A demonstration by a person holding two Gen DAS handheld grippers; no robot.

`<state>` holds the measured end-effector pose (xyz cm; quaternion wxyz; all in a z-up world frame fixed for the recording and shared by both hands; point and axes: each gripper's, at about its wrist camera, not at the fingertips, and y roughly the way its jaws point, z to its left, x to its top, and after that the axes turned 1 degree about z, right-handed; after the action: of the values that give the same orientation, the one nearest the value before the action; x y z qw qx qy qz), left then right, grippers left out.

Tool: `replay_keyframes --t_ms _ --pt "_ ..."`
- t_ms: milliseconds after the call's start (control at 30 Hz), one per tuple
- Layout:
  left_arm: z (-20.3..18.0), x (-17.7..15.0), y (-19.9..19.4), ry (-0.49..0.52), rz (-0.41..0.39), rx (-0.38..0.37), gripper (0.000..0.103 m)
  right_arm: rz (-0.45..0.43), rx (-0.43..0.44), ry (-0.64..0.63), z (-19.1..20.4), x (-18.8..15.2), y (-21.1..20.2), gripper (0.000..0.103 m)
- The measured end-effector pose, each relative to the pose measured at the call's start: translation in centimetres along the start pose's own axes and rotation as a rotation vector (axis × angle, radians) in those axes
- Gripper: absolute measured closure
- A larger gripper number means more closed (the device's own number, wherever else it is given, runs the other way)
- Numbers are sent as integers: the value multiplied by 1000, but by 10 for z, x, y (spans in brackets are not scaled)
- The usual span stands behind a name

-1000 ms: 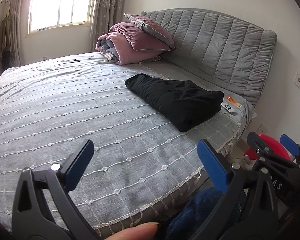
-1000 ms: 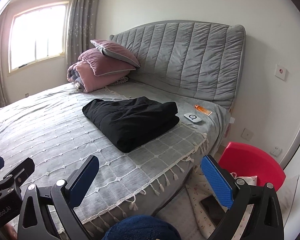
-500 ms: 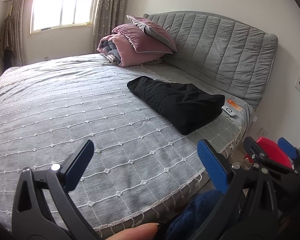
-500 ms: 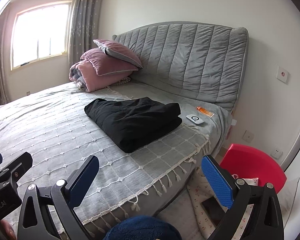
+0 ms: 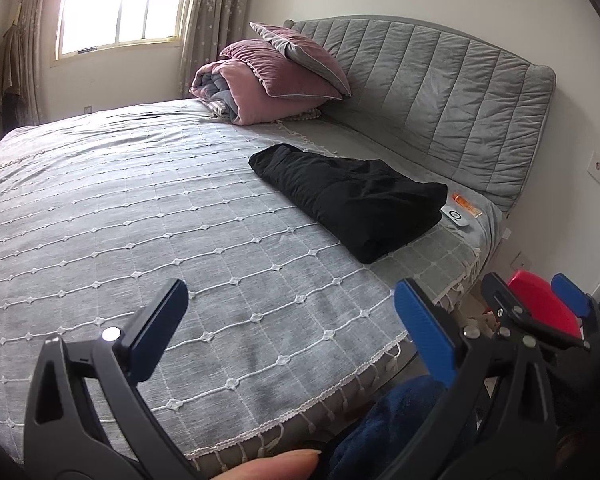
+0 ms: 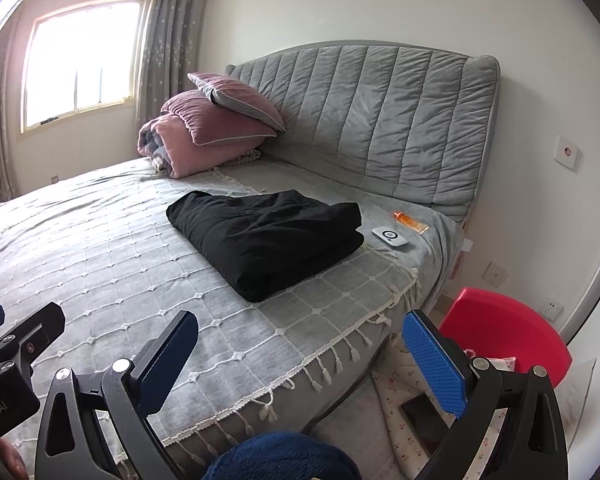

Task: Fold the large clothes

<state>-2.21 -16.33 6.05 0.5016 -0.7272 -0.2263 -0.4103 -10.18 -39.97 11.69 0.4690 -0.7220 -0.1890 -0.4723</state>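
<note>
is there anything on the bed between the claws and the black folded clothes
Nothing visible. Both the left claw and the right claw are open, hanging over the near edge of the bed, and only bare grey bedspread lies between them and the black garment. The white device and orange tube lie beyond it.

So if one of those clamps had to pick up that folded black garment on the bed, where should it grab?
Probably at the near rolled end of the black garment, the rounded fold facing the bed's tasselled edge. There the layers stack thick, so fingers closing above and below would likely catch them all. Come in low from the near side, where the open right gripper and left gripper hover, touching nothing.
</note>
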Motion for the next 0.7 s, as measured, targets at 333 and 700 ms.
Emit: replay_keyframes --t_ms 333,700 --pt "-1 -1 1 2 4 -4 0 6 -8 2 -2 -2 2 0" --pt "0 -1 1 -12 12 -3 0 8 -13 -1 -1 -2 2 0"
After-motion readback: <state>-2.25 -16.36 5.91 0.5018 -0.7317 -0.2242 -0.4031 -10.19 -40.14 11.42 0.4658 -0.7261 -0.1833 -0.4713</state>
